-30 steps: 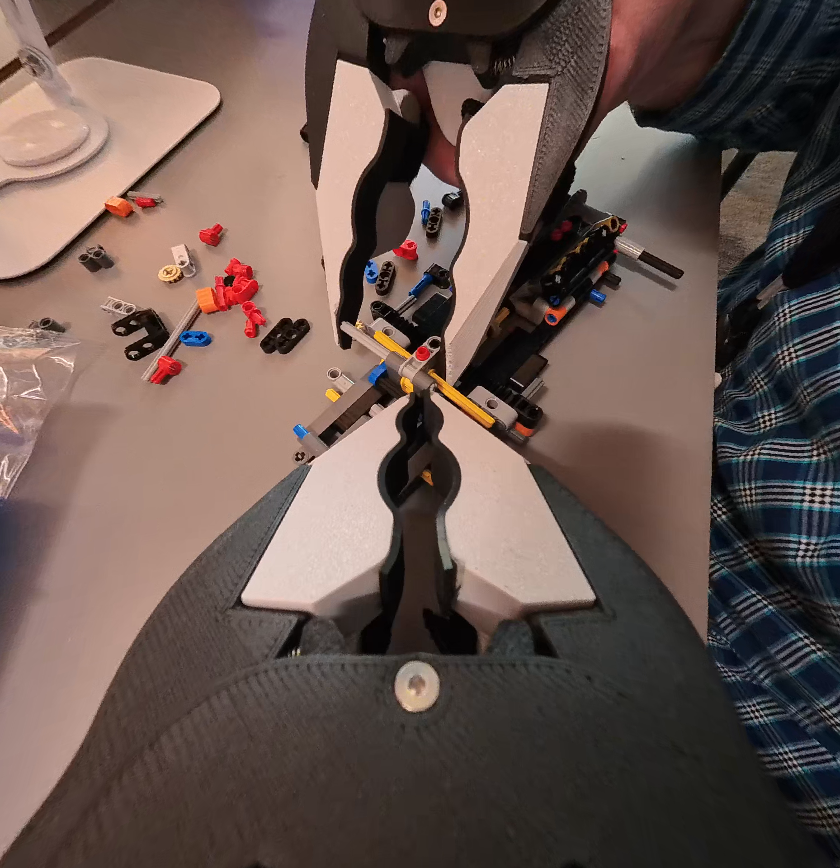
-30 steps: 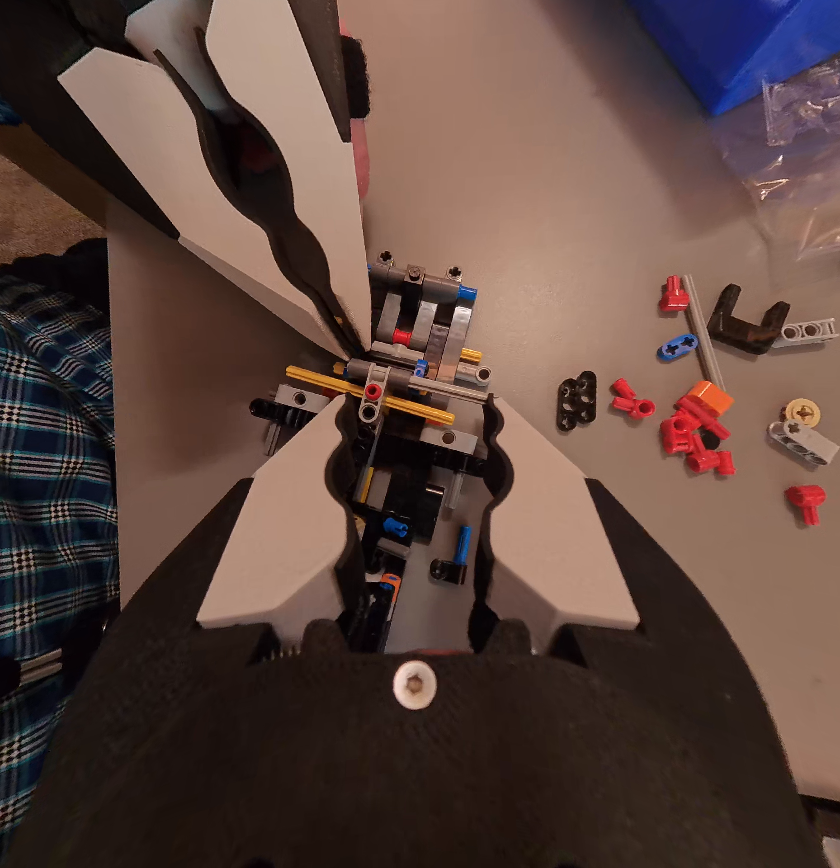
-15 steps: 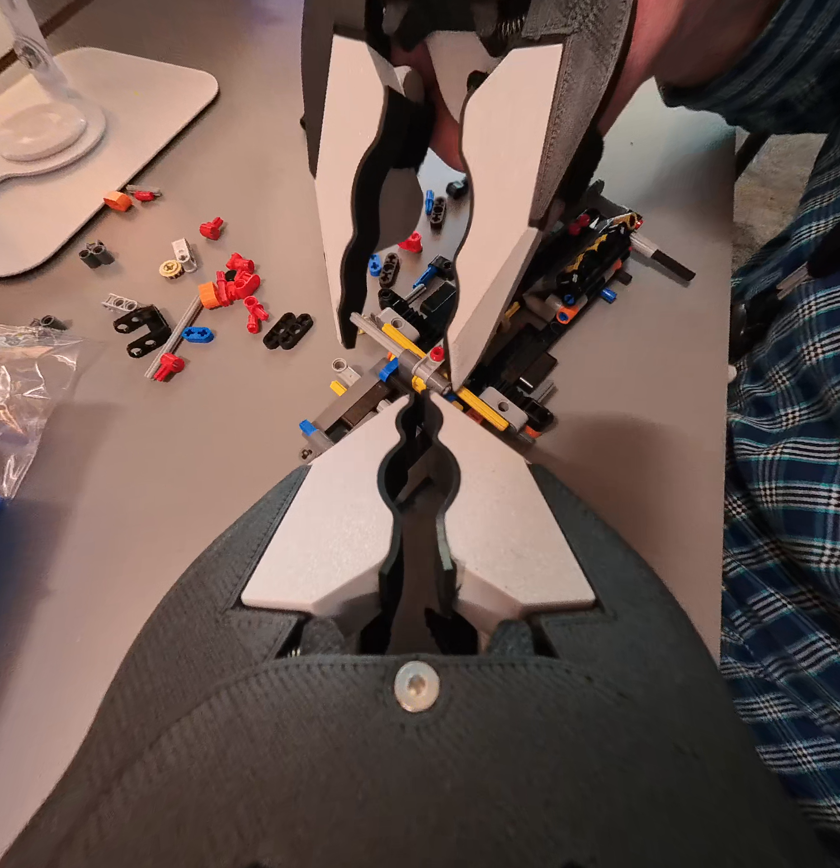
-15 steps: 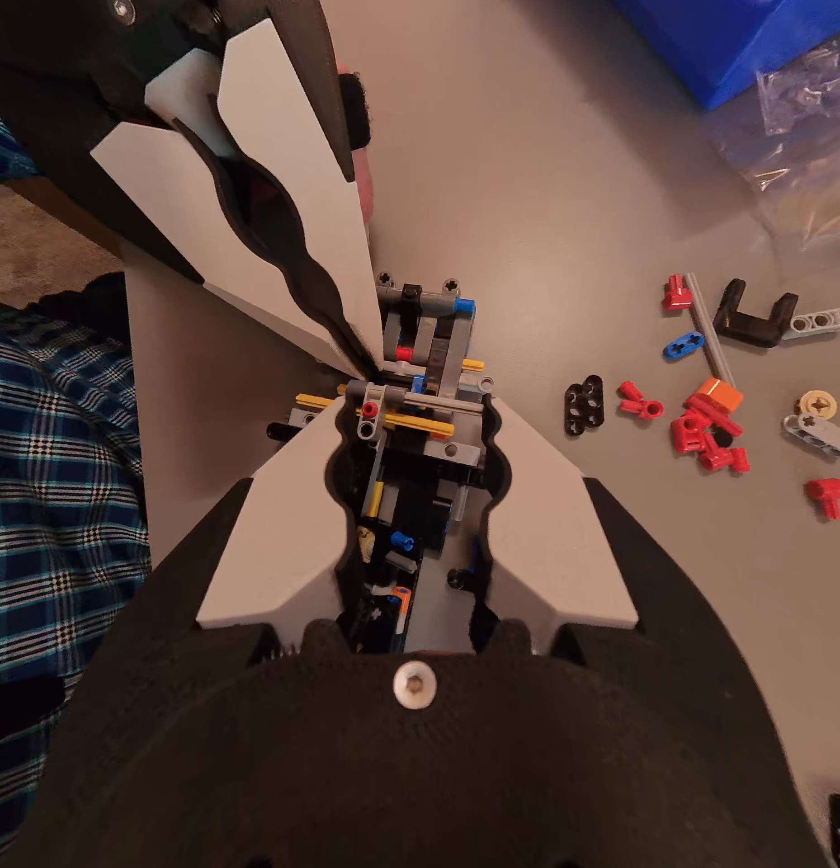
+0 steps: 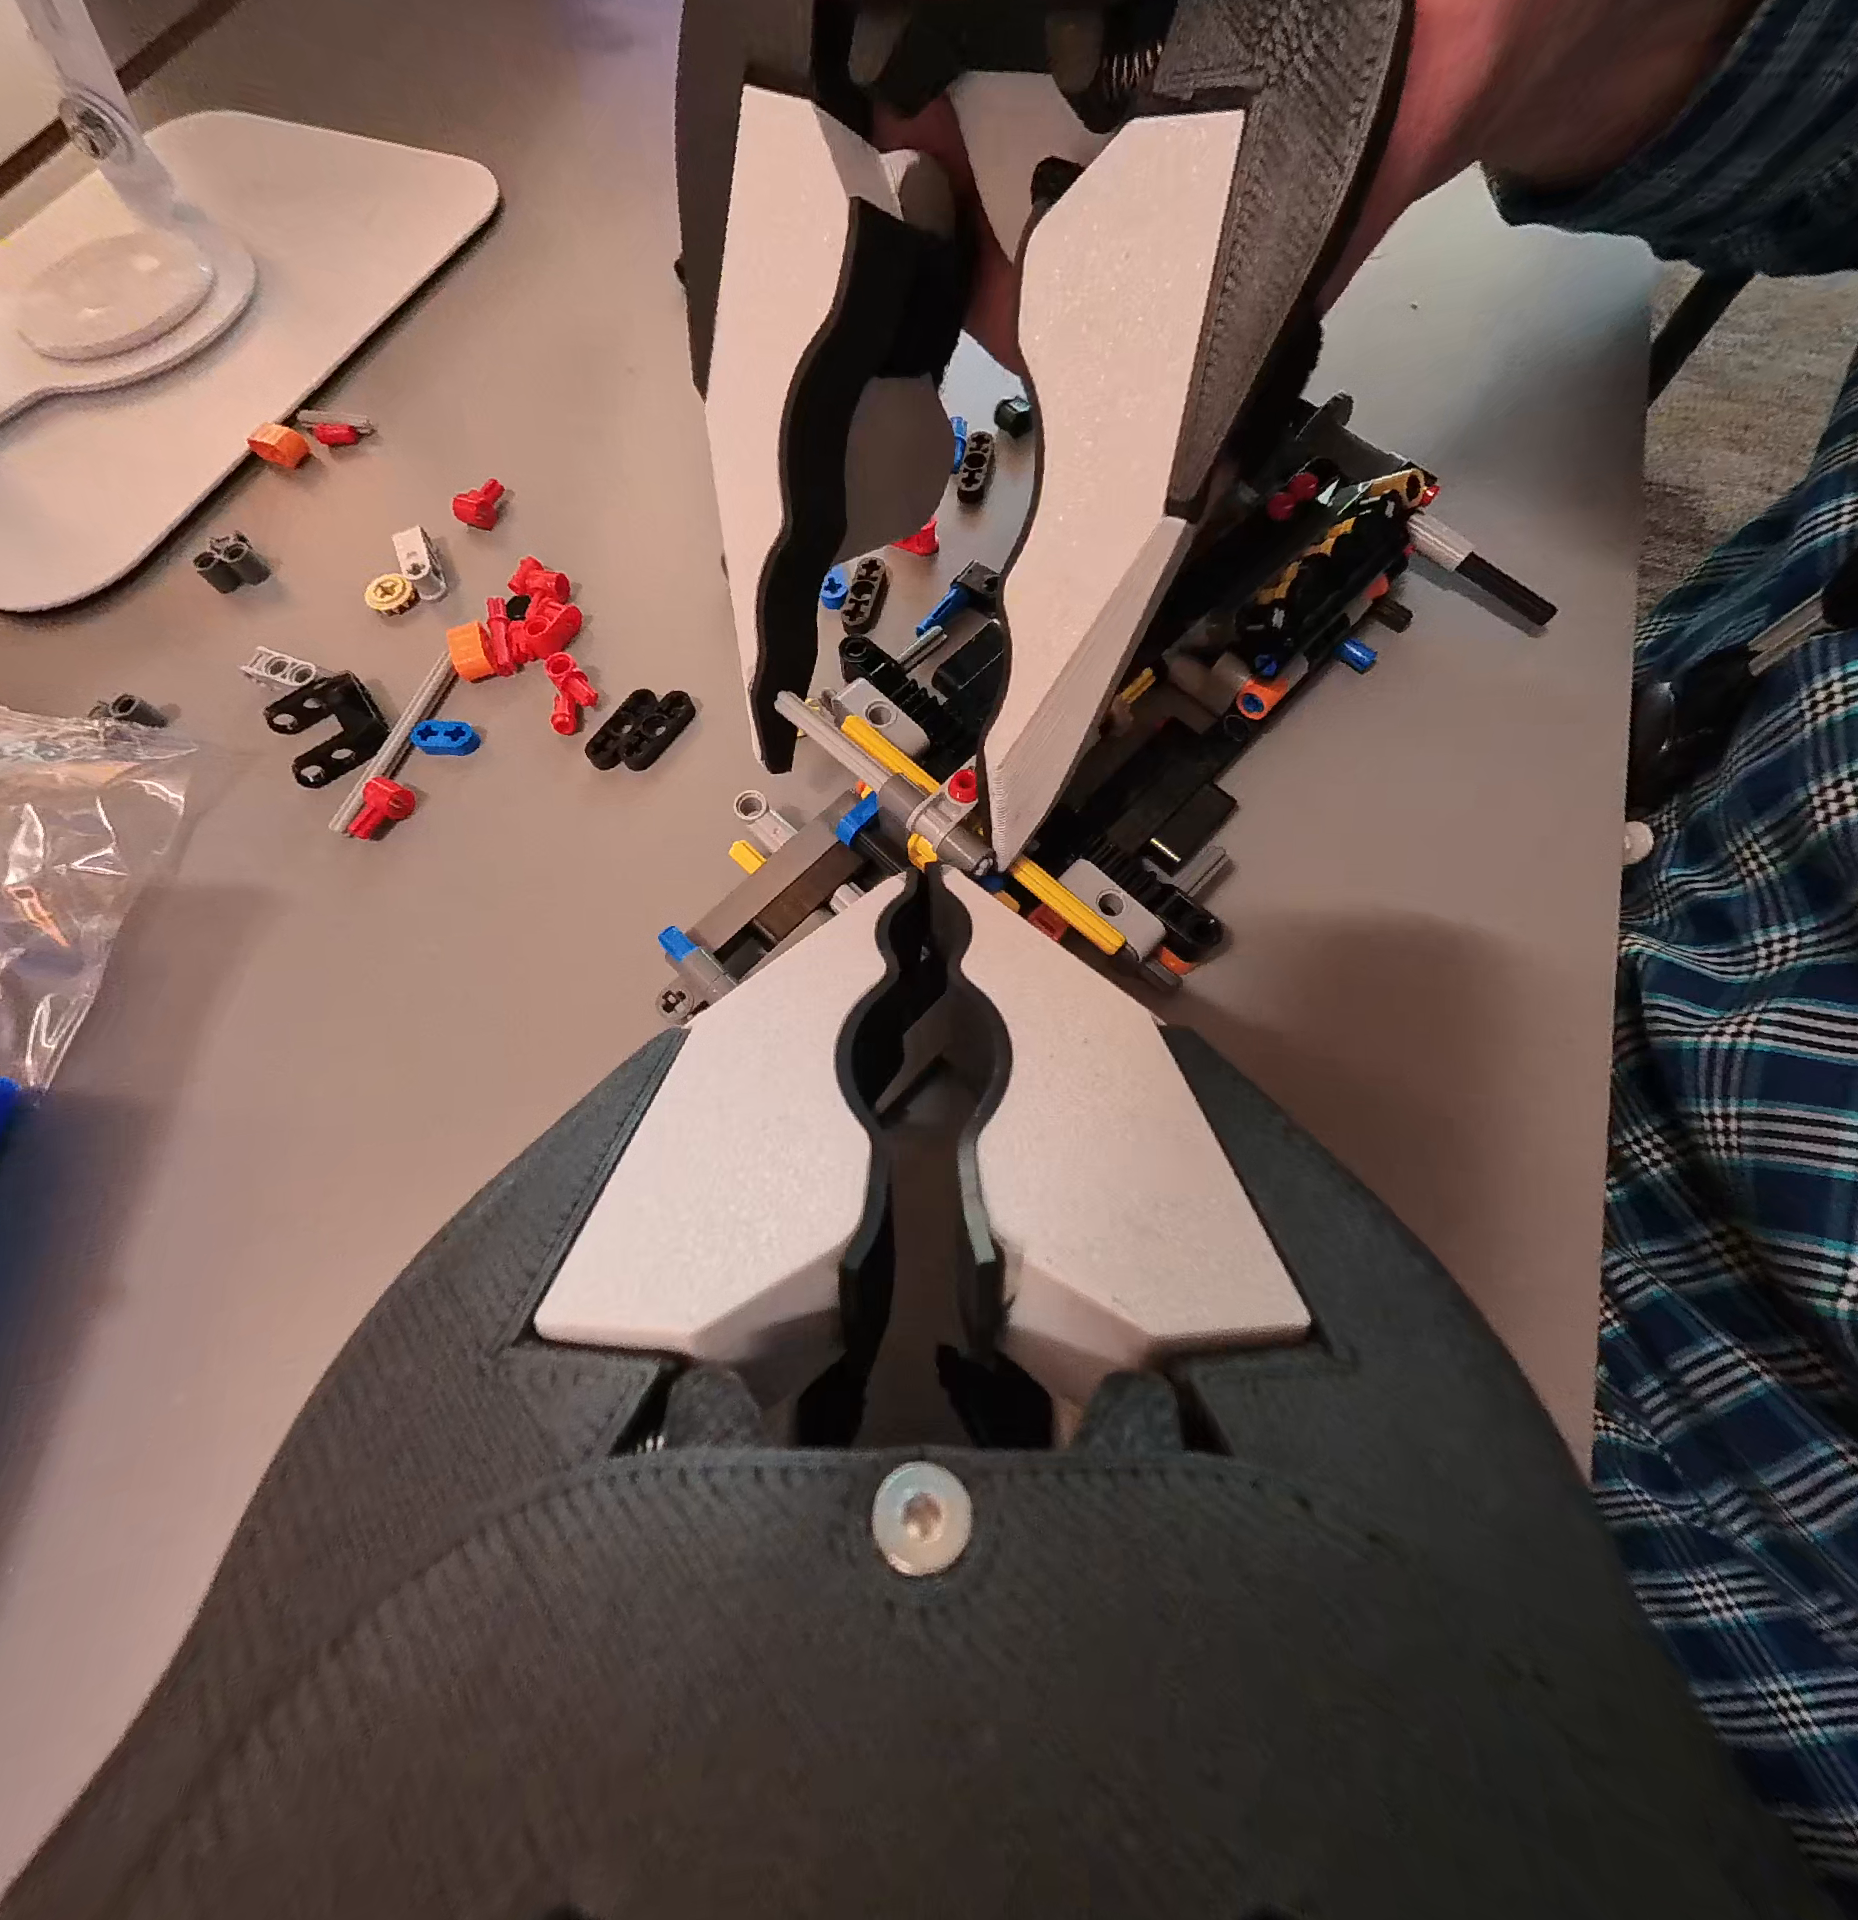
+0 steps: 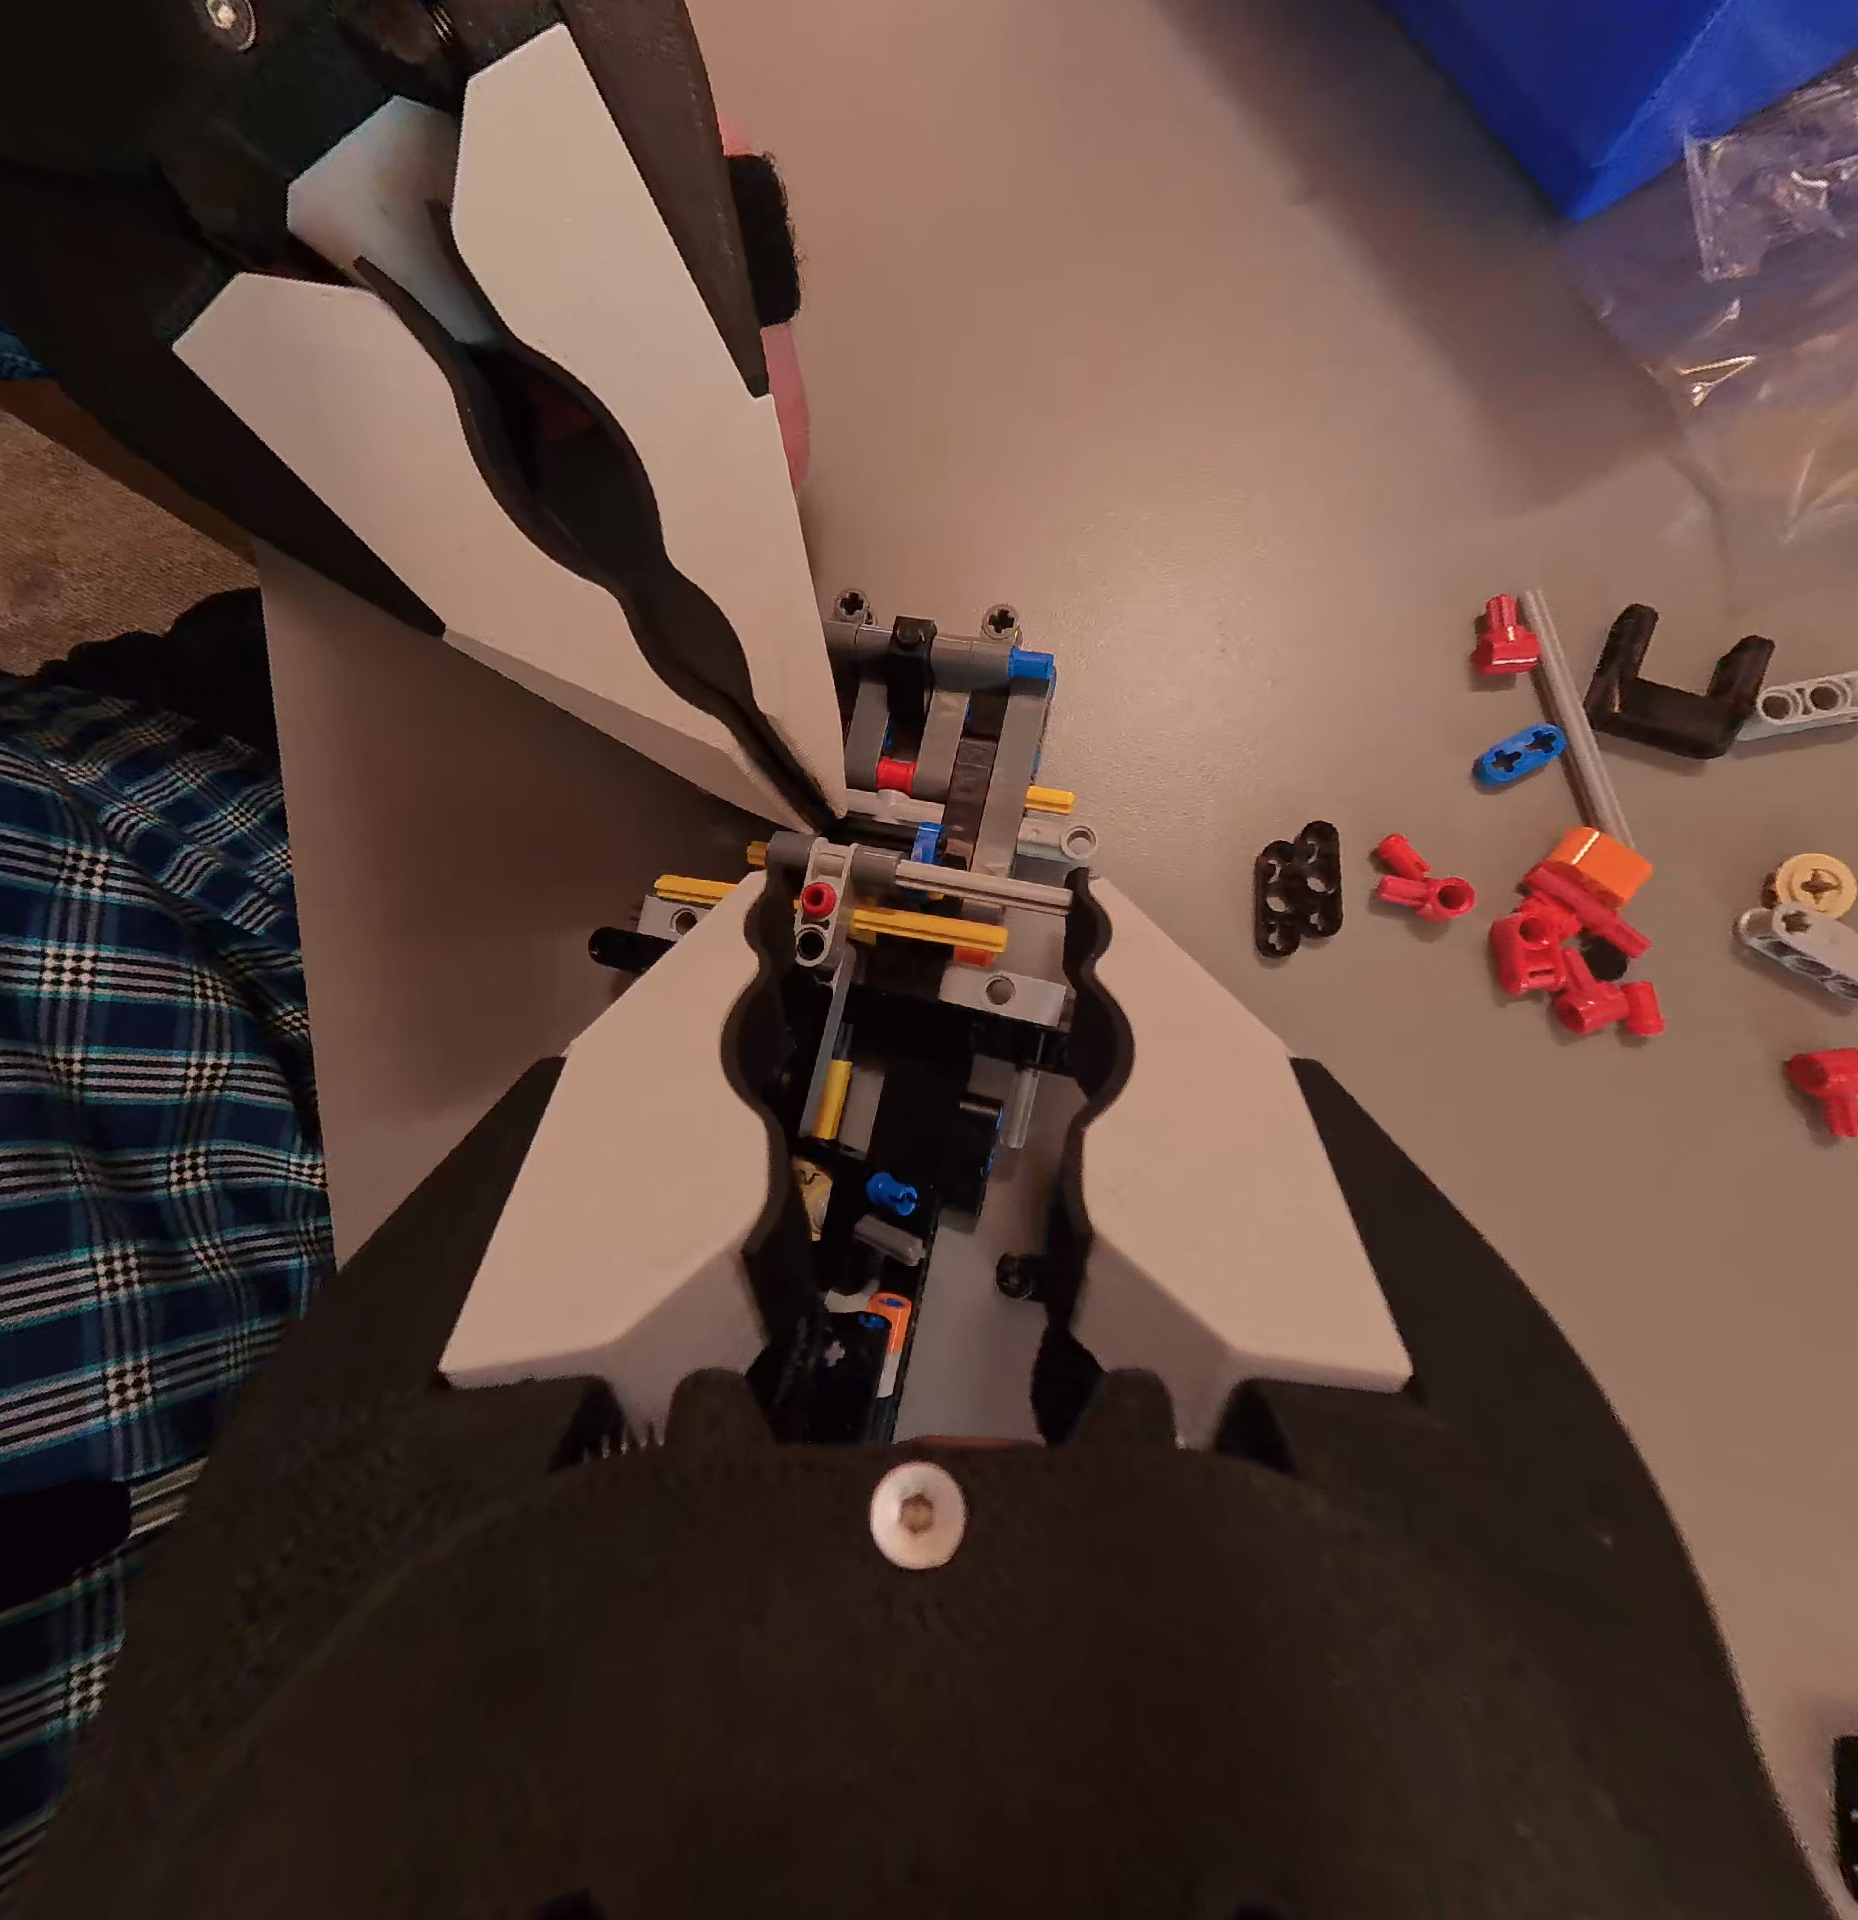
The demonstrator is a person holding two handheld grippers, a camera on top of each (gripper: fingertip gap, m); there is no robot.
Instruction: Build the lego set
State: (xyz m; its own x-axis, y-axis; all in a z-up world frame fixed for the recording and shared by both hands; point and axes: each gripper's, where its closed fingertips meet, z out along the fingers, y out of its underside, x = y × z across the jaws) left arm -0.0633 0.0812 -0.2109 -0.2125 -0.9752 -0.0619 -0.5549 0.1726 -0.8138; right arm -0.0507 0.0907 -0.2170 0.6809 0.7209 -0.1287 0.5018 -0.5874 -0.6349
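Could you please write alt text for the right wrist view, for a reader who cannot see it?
The open right gripper straddles a partly built lego model on a grey table, while the closed left gripper meets the model from the upper left. Loose red pieces lie to the right.

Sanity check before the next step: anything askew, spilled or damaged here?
Nothing stands out. The lego model lies flat on the table; the loose parts are scattered beside it but sit clear of the edge.
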